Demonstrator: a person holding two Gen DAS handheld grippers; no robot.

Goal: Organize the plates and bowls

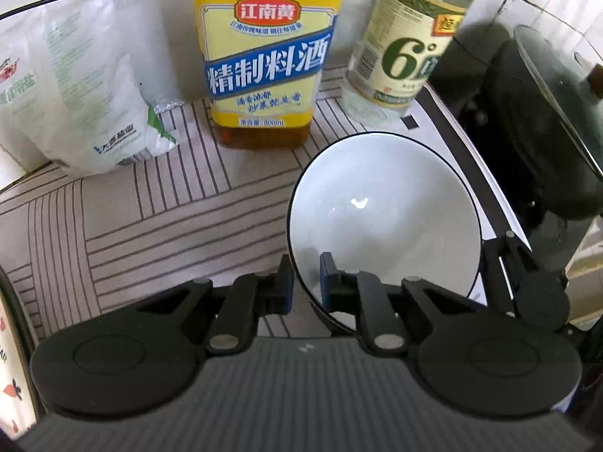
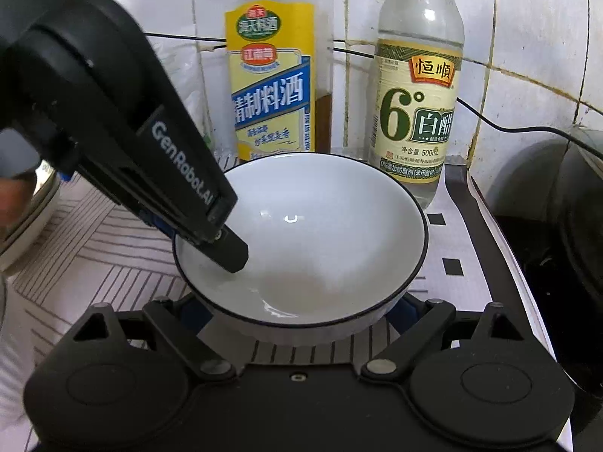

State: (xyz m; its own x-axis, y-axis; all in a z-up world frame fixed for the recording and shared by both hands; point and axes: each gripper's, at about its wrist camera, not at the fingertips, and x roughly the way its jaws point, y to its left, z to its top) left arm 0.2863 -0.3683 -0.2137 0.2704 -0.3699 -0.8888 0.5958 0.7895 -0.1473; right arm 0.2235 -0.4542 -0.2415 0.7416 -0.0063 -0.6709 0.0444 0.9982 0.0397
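A white bowl with a thin black rim (image 1: 384, 218) (image 2: 301, 237) sits on a striped mat. My left gripper (image 1: 306, 280) is shut on the bowl's left rim, one pad inside and one outside; it also shows in the right wrist view (image 2: 222, 241), reaching in from the upper left. My right gripper (image 2: 297, 310) is open, its fingers spread to either side of the bowl's near wall, mostly hidden behind the bowl. No plates are in view.
A yellow cooking wine bottle (image 1: 264, 52) (image 2: 271, 86) and a white vinegar bottle (image 1: 407, 45) (image 2: 418, 105) stand behind the bowl by the tiled wall. A white bag (image 1: 75, 94) lies at the left. A dark pot with a glass lid (image 1: 546, 120) is at the right.
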